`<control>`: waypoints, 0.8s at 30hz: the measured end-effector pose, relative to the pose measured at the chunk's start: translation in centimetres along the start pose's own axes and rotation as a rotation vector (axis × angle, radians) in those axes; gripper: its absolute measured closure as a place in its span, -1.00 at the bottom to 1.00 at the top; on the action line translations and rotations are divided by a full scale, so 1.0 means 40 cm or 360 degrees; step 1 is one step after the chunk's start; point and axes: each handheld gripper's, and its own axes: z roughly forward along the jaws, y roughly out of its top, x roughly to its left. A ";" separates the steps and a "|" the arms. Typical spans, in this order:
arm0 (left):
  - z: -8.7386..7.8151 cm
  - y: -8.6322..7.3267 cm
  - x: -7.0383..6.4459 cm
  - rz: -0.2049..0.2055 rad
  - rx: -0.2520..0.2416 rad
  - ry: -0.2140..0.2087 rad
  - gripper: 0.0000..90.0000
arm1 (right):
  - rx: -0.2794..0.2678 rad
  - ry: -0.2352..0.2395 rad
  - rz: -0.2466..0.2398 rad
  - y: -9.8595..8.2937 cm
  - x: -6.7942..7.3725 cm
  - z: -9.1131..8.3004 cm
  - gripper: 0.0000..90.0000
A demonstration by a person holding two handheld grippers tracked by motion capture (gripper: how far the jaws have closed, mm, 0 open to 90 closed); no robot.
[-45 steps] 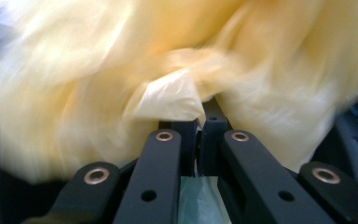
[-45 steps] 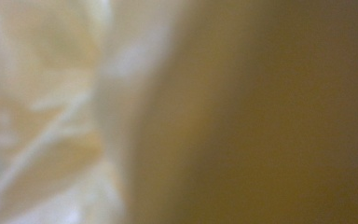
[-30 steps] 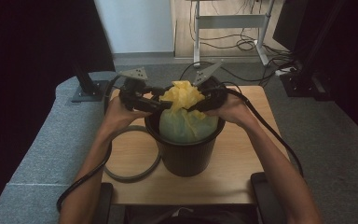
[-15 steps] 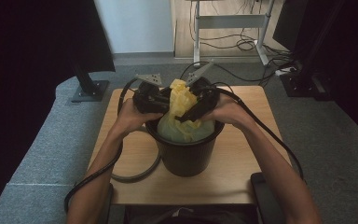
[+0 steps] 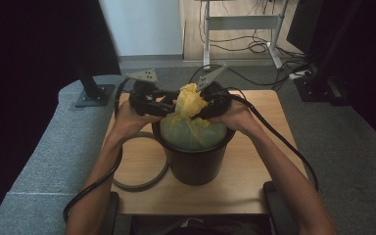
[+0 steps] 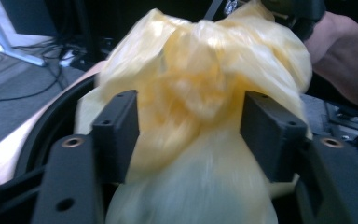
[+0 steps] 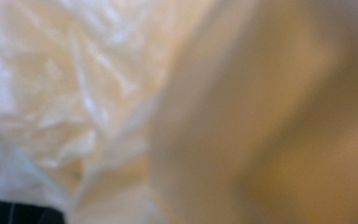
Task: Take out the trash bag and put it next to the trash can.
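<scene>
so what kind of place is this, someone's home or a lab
Probably a lab or office workspace, not a home: a small wooden table on grey carpet, a metal desk frame with loose cables behind, and dark screens around.

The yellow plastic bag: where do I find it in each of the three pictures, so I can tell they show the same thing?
High view: the yellow plastic bag sits centre, its gathered top rising from the black bucket on the wooden table.
Left gripper view: the bag's bunched top lies centre, between the two black jaws.
Right gripper view: blurred yellow plastic, pressed close to the camera.
Shared landmark: the crumpled knot of plastic at the bag's top.
</scene>
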 end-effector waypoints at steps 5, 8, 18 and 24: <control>-0.053 -0.028 0.010 -0.0013 0.0021 0.0059 -0.37 | -0.0005 -0.0026 0.0015 -0.003 -0.012 -0.016 0.67; -0.065 -0.050 0.014 -0.0007 0.0079 0.0131 -0.47 | -0.0033 -0.0036 0.0018 0.003 -0.018 -0.035 0.66; -0.097 -0.119 0.025 -0.0015 0.0155 0.0307 -0.86 | -0.0051 -0.0057 0.0027 0.024 -0.039 -0.088 0.64; -0.123 -0.165 0.033 -0.0057 0.0161 0.0375 -1.00 | -0.0064 -0.0077 0.0051 0.034 -0.051 -0.105 0.62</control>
